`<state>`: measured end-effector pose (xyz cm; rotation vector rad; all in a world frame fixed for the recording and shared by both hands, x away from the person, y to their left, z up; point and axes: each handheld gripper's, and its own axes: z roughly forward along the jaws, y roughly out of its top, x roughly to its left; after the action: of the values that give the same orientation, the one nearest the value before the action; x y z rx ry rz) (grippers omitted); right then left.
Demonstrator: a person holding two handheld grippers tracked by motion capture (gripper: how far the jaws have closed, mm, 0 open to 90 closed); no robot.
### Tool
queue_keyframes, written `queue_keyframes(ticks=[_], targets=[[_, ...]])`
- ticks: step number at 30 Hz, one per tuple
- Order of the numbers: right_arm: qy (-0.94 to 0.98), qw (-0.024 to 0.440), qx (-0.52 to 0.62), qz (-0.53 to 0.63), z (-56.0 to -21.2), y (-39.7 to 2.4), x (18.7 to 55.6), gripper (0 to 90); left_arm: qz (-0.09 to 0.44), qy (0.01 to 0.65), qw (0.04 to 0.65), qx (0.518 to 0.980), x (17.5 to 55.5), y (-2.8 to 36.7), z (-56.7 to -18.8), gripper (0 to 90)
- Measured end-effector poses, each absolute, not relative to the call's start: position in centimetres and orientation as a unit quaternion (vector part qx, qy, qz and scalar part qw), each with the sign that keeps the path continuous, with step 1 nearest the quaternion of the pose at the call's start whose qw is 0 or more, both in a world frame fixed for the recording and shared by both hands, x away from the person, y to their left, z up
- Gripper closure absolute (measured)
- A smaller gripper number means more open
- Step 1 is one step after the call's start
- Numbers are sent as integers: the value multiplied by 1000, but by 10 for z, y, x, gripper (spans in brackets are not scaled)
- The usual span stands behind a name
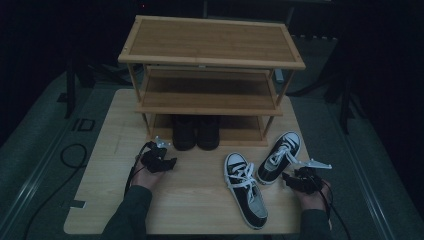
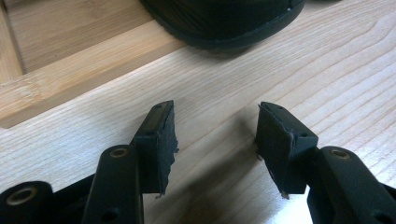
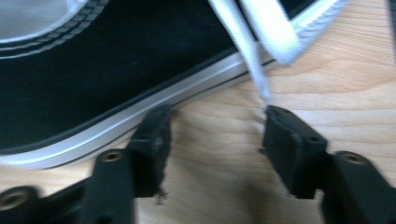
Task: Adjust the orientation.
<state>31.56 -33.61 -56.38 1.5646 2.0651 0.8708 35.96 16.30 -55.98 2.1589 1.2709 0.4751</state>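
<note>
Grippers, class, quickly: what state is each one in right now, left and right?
Left gripper: open, nothing between its jaws, just bare table.
Right gripper: open, holding nothing, its jaw tips beside the black-and-white sneaker.

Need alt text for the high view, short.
Two black-and-white sneakers lie on a wooden table before a three-tier bamboo shoe rack, with a pair of black shoes on its bottom shelf. The right gripper sits beside the right sneaker; the left gripper is open near the black shoes.

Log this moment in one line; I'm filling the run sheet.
left tool open, empty | right tool open by sneaker | boots on rack
</note>
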Motion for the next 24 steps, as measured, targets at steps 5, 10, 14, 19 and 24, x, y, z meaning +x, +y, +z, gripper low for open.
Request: queue_keyframes(ticks=[5, 10, 14, 19, 24], targets=[[769, 182, 531, 306, -557, -335, 311, 527, 182, 474, 303, 807, 358, 168, -562, 463], [794, 166, 500, 302, -547, -332, 306, 532, 184, 470, 309, 806, 357, 169, -563, 463], [804, 156, 485, 306, -540, -330, 303, 540, 187, 465, 316, 806, 356, 171, -565, 463], [813, 147, 469, 313, -530, -328, 295, 540, 188, 462, 321, 805, 355, 171, -566, 459], [819, 137, 460, 316, -525, -326, 290, 547, 190, 460, 325, 804, 354, 172, -567, 446]])
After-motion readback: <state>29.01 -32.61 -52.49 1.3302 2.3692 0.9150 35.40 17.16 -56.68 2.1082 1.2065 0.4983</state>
